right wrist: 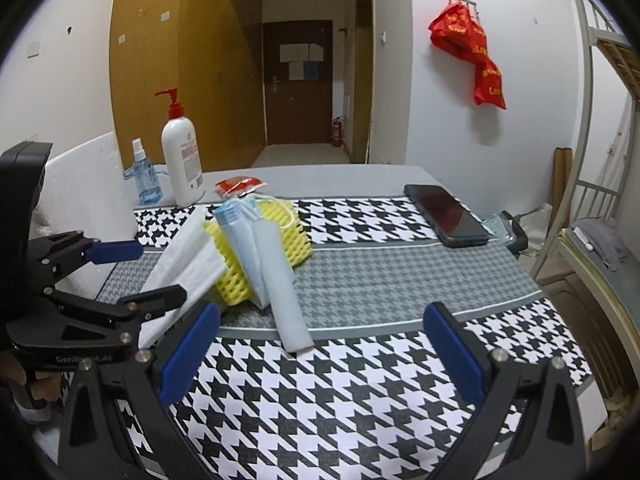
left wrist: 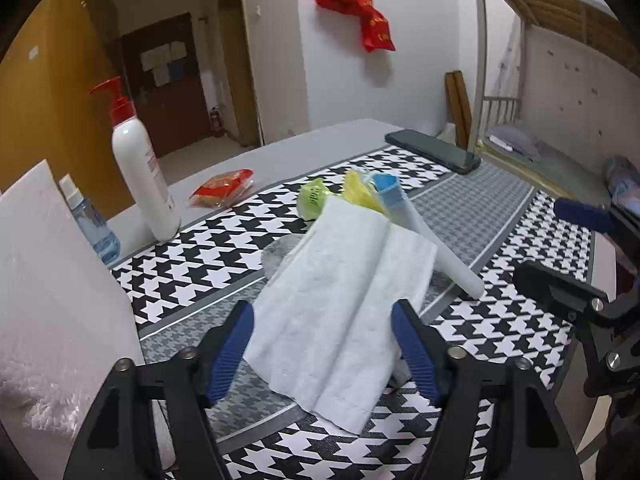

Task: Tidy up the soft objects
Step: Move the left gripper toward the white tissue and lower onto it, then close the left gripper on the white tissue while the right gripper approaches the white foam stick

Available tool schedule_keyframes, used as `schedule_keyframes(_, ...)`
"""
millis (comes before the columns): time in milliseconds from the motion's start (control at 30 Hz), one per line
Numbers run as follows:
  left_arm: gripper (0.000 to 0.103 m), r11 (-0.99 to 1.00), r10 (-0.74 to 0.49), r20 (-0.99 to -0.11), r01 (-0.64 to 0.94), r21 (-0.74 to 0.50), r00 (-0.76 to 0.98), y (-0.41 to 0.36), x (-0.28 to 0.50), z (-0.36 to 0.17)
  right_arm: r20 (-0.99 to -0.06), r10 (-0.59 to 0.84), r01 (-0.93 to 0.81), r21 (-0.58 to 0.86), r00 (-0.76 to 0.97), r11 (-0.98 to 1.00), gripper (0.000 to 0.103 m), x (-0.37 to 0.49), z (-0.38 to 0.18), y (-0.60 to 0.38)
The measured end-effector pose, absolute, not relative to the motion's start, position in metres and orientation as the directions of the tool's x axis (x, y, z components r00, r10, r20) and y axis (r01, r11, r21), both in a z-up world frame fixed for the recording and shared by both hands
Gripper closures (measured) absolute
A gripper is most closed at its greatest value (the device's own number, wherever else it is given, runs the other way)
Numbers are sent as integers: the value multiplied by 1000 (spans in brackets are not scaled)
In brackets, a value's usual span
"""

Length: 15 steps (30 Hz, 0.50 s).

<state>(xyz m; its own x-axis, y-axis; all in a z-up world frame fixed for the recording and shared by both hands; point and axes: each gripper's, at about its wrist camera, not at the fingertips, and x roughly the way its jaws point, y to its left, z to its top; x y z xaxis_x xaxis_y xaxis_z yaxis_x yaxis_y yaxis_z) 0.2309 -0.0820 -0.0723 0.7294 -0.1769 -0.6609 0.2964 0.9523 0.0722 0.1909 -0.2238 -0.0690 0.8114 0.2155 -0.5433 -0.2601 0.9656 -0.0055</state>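
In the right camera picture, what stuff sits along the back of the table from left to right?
Blue spray bottle → white pump bottle → red snack packet → black phone.

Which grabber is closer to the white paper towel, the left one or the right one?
Left. The left gripper has its open fingers on either side of the white paper towel. The right gripper hangs open over bare houndstooth cloth, off to the towel's right.

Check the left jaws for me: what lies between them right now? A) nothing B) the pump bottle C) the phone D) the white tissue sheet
D: in the left wrist view the white tissue sheet lies between the open jaws of the left gripper, draped off the soft pile.
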Motion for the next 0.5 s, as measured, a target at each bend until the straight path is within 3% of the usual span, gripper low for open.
schedule_keyframes(67, 41, 953, -188, -668, 298, 54, 720, -79, 233, -73, -550, 232, -277, 1, 803, 961, 0, 193, -69, -222)
schedule_keyframes(200, 44, 954, -198, -680, 298, 32, 706, -75, 234, -77, -574, 274, -324, 16, 772, 946, 0, 198, -70, -217)
schedule_keyframes(500, 69, 953, -225, -719, 303, -21, 658, -69, 240, -89, -608, 295, -376, -7, 737, 926, 0, 208, -74, -208)
